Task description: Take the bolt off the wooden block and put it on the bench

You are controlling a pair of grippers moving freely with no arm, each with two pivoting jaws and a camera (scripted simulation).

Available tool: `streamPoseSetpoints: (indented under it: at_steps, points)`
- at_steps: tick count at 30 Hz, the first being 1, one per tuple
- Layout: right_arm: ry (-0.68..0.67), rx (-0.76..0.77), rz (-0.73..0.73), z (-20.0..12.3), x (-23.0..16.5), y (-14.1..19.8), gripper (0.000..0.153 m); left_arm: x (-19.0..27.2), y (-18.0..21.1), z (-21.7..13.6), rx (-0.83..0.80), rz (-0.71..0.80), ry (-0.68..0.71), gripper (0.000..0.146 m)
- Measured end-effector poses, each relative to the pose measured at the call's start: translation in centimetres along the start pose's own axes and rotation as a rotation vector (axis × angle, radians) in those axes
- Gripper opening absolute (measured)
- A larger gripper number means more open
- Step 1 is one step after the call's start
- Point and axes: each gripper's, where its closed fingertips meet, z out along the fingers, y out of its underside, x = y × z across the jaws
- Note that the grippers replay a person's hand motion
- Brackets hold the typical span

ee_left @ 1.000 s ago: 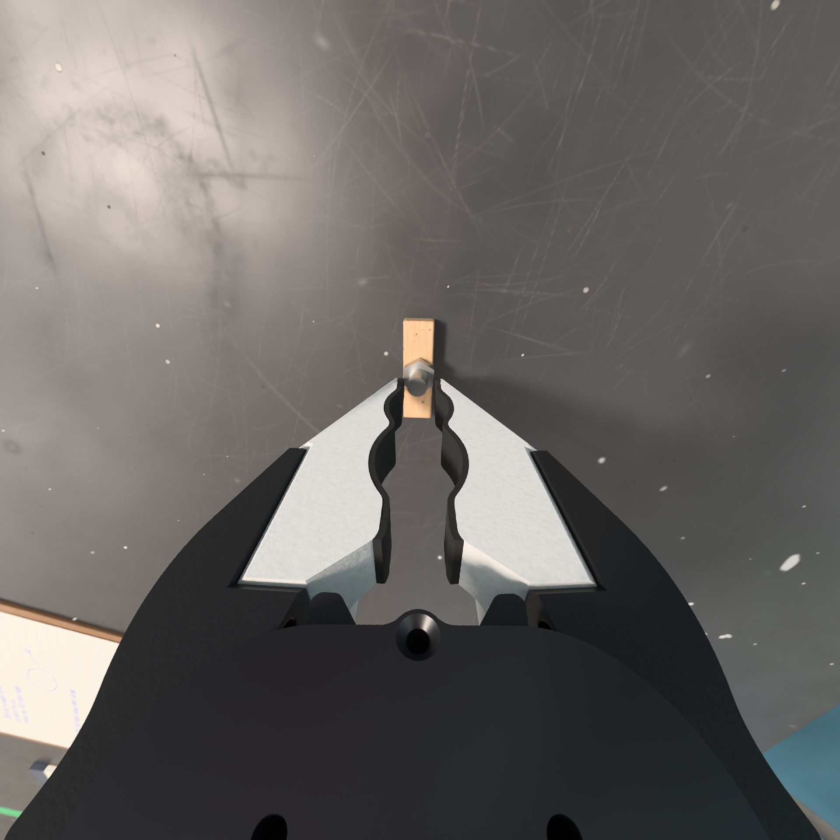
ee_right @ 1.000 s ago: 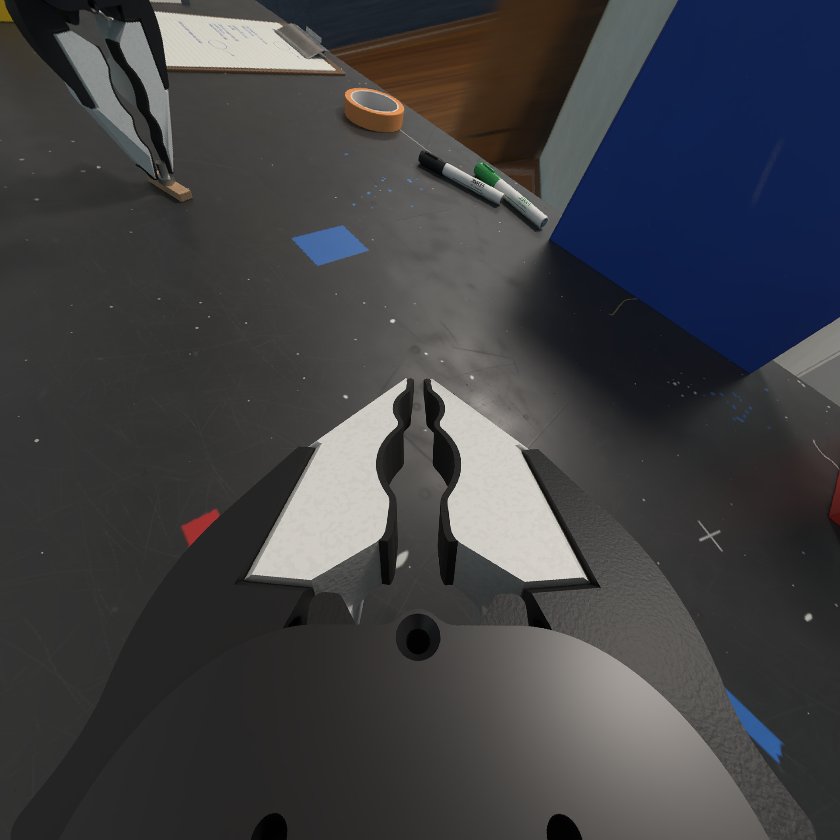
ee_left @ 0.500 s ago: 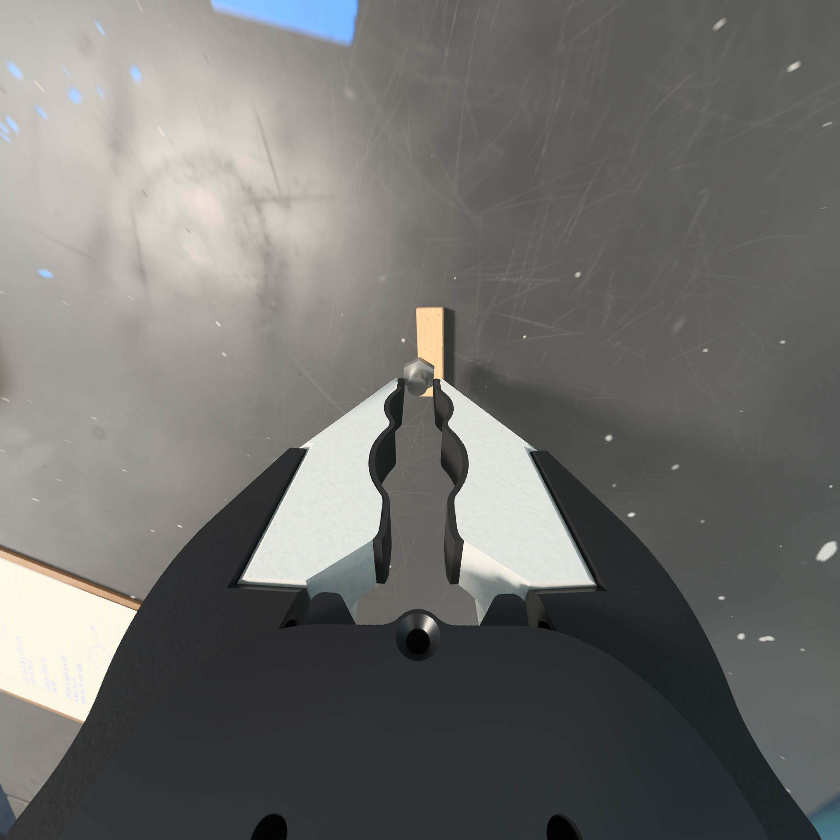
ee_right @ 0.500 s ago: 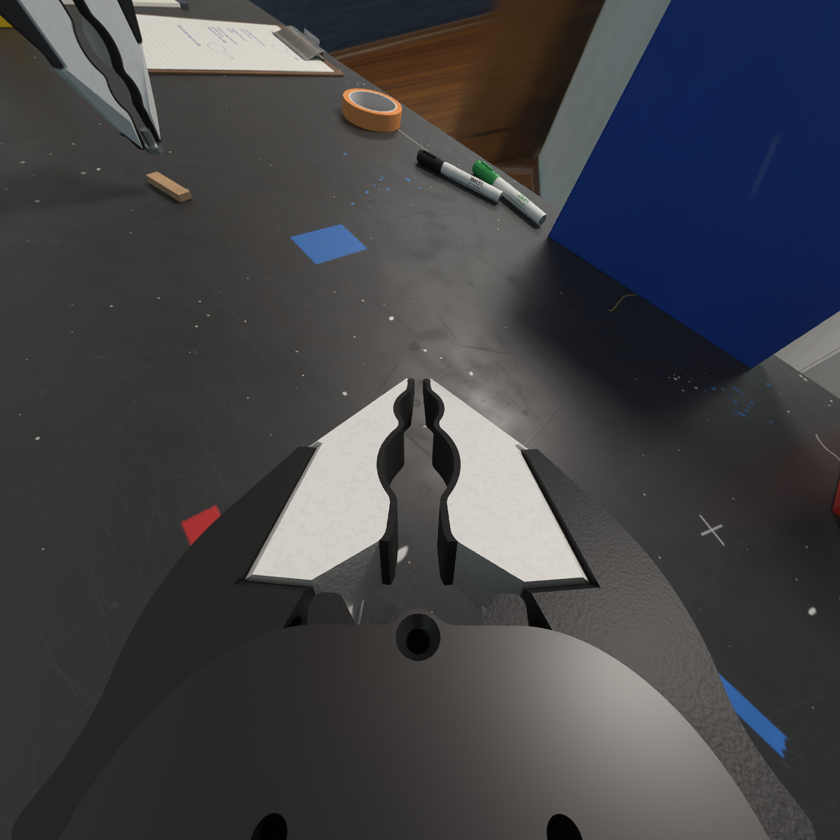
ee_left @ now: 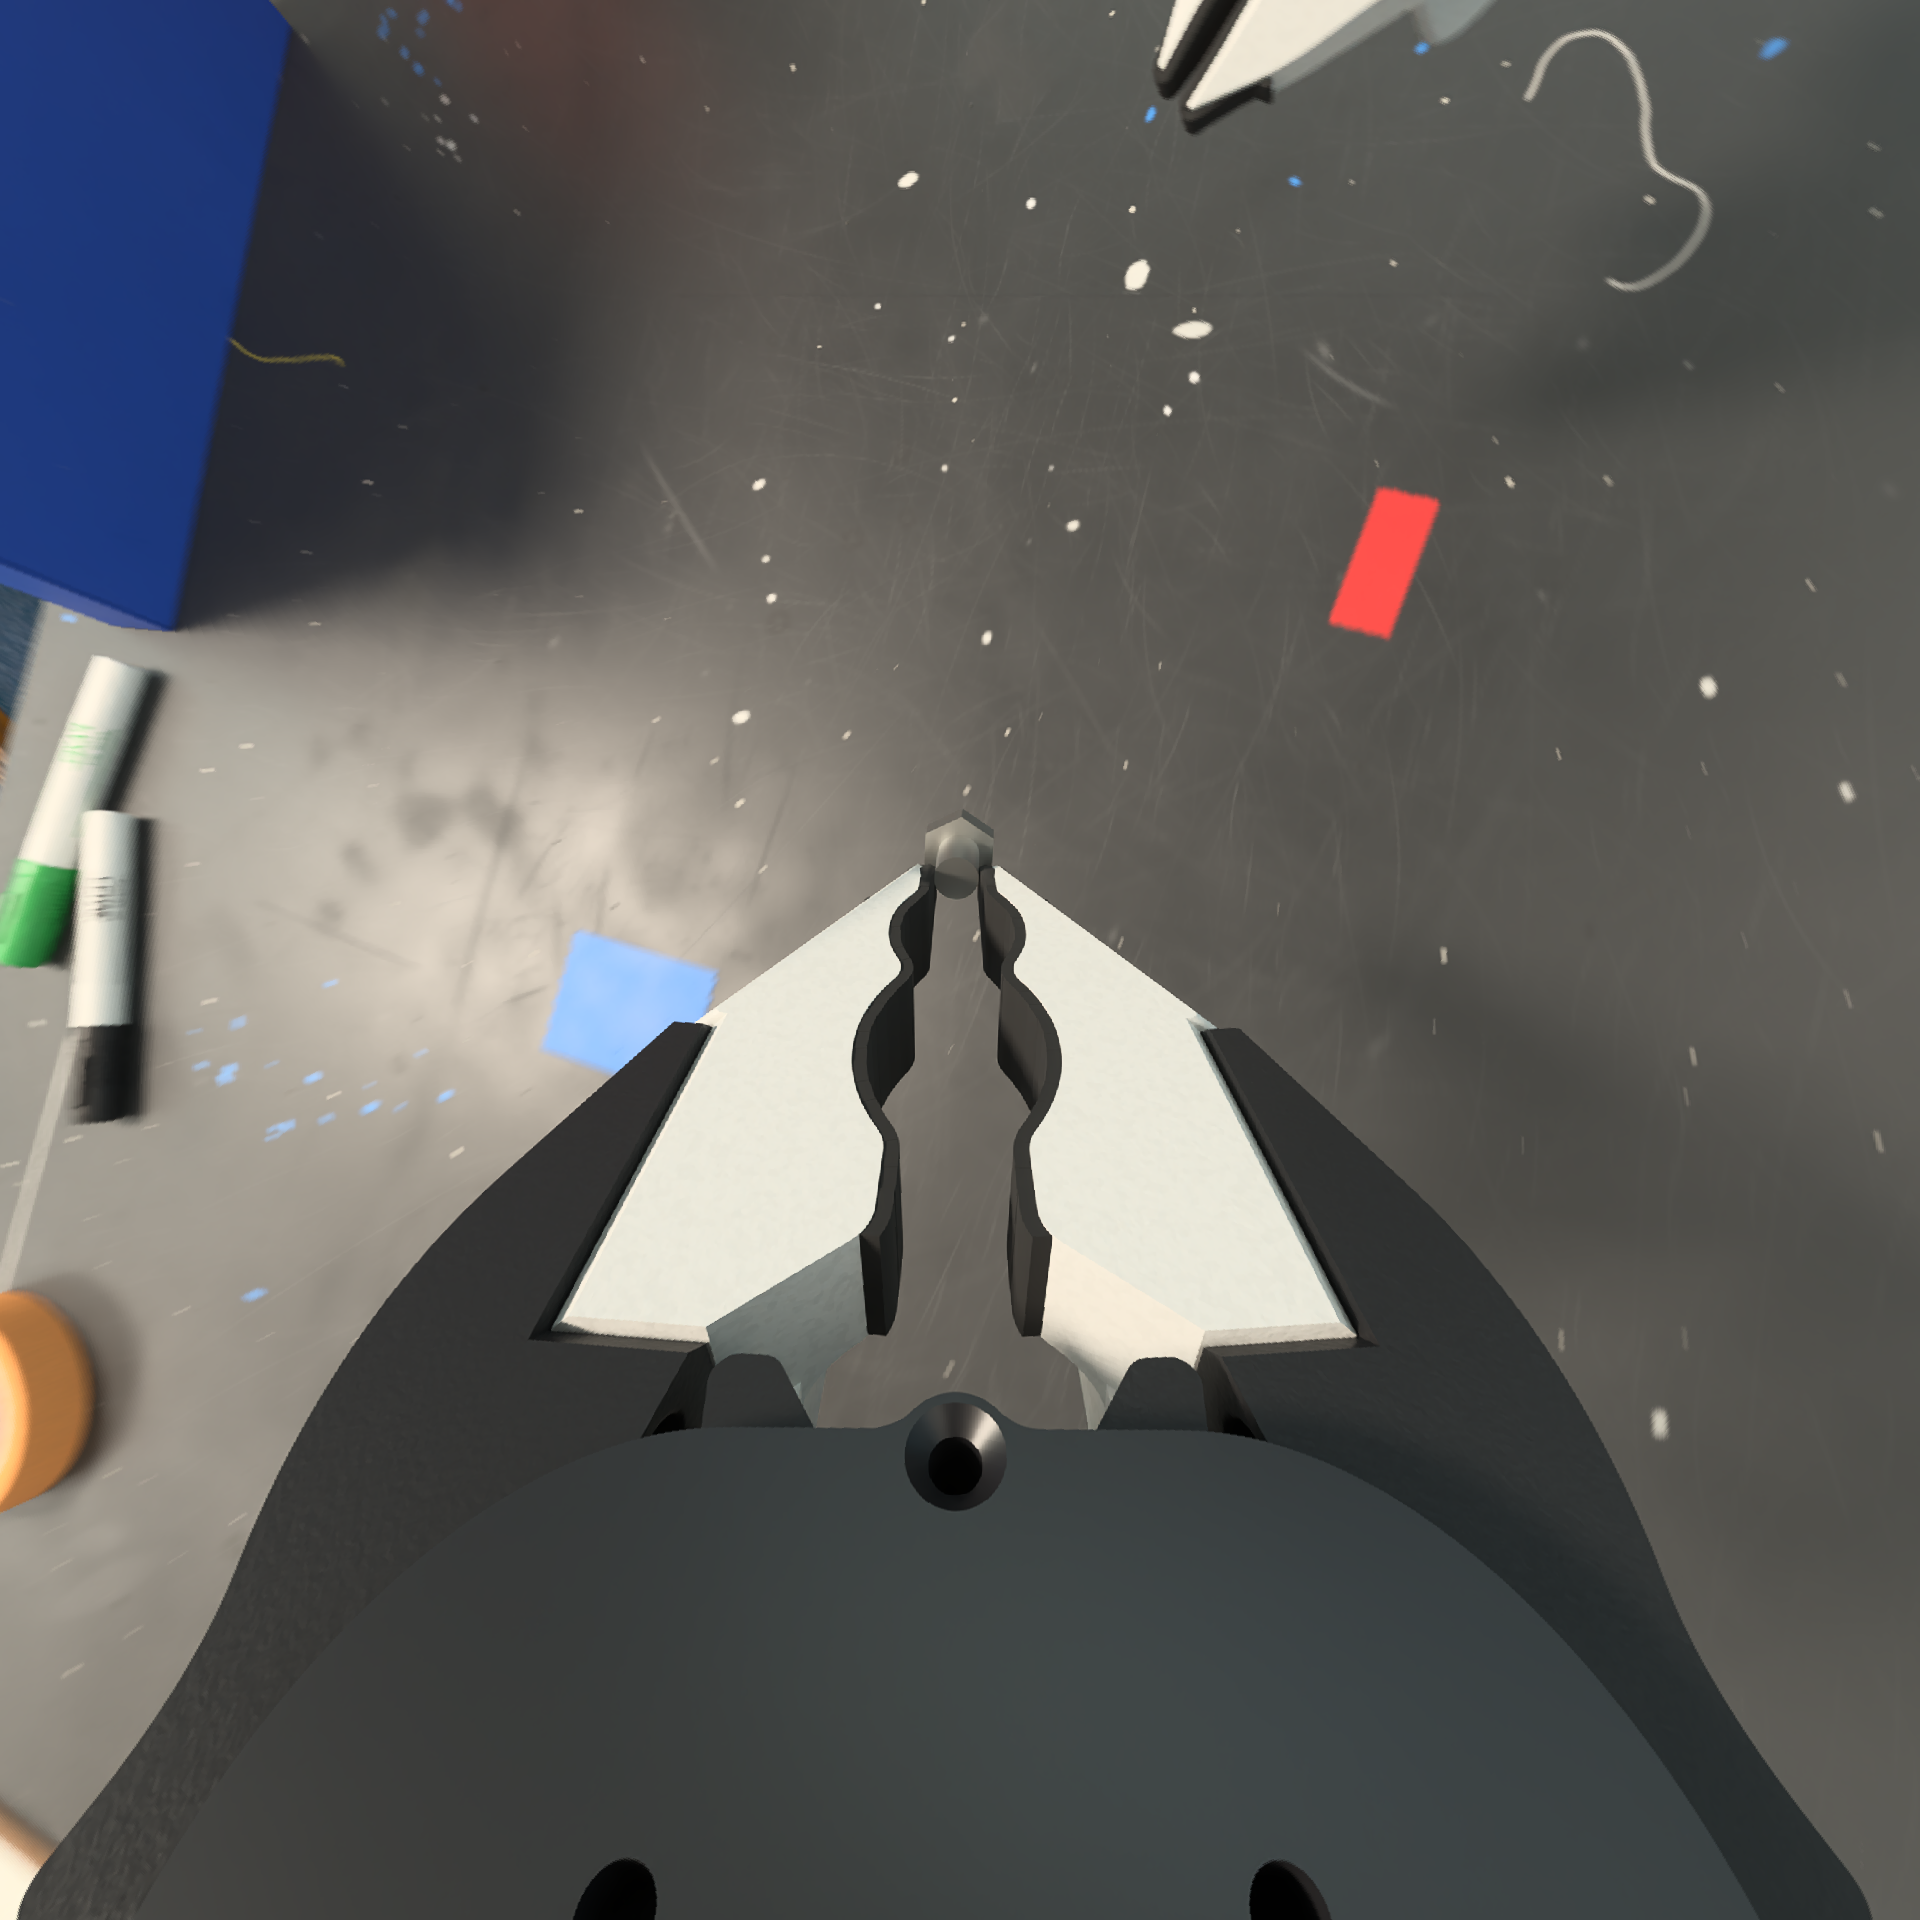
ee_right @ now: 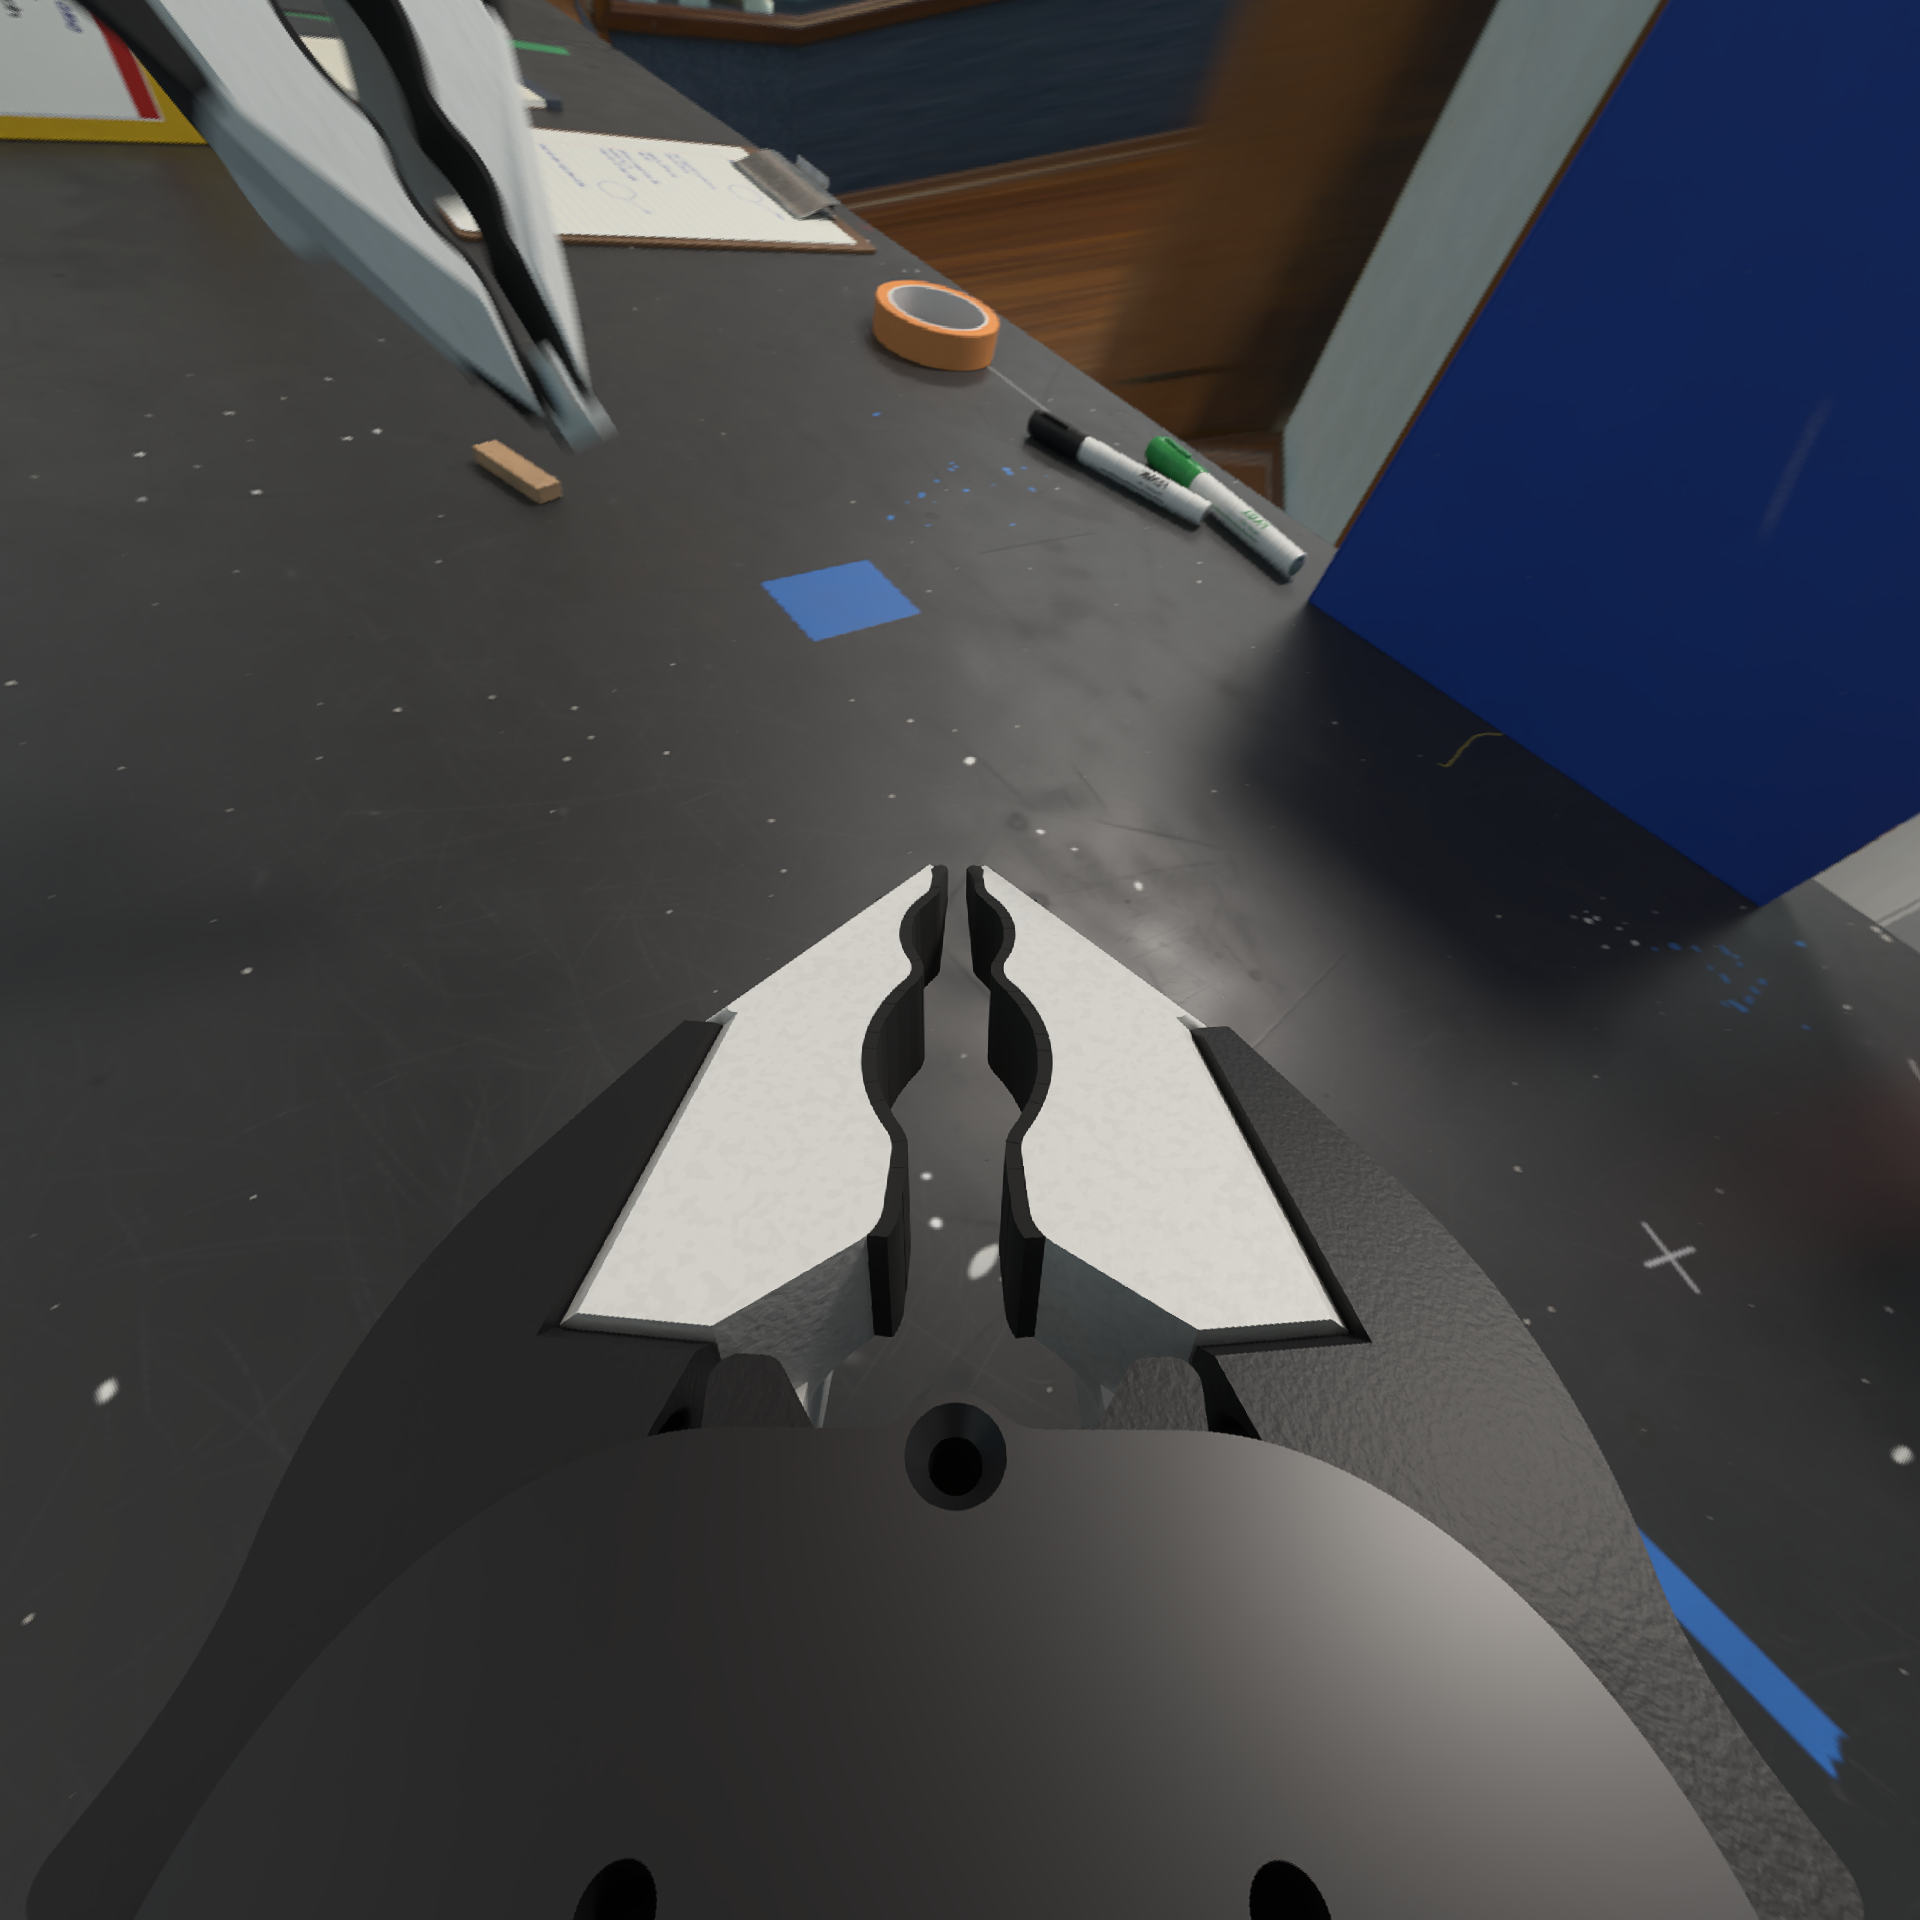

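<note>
We have the bolt (ee_left: 960,854) pinched at the very tips of our left gripper (ee_left: 958,883), whose fingers are closed down to a narrow gap on its shank, head poking out ahead. It is already off the wooden block (ee_right: 516,471), which lies bare on the worktop (ee_right: 416,779) just beside the gripper's tips in the right wrist view. We judge the carrying step is in hand; next we must lower to a bare patch and release gently, since so shallow a hold could slip. The left gripper points steeply down above the worktop. Our right gripper (ee_right: 956,883) hangs low and aslant, nearly closed and holding nothing.
</note>
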Motion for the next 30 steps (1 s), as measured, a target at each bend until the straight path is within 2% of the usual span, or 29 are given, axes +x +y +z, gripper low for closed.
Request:
streamPoseSetpoints:
  at_steps: [5, 9, 16, 17, 21, 30]
  points:
    - [-0.059, -0.018, 0.002, 0.3, -1.7, 0.7, 0.004, 0.5, 1.2, 8.3, -0.039, -0.144, -0.026, 0.008]
    - [-0.083, -0.043, -0.033, 0.7, -2.7, 1.4, 0.004, 0.4, 3.7, 12.0, -0.121, -0.206, -0.036, 0.008]
    - [-0.085, -0.061, -0.028, 1.2, -2.2, 1.9, 0.004, 0.4, 3.6, 12.4, -0.067, -0.228, -0.003, 0.008]
    - [-0.080, -0.061, -0.026, 1.3, -1.9, 1.9, 0.004, 0.5, 3.8, 12.4, -0.059, -0.230, 0.002, 0.015]
    - [-0.062, -0.065, -0.011, 1.4, -1.1, 1.9, 0.004, 0.7, 3.9, 12.1, -0.035, -0.240, 0.012, 0.020]
    - [-0.056, -0.118, -0.001, 2.2, -0.1, 2.3, 0.004, 0.2, 4.4, 9.9, 0.071, -0.248, -0.079, 0.031]
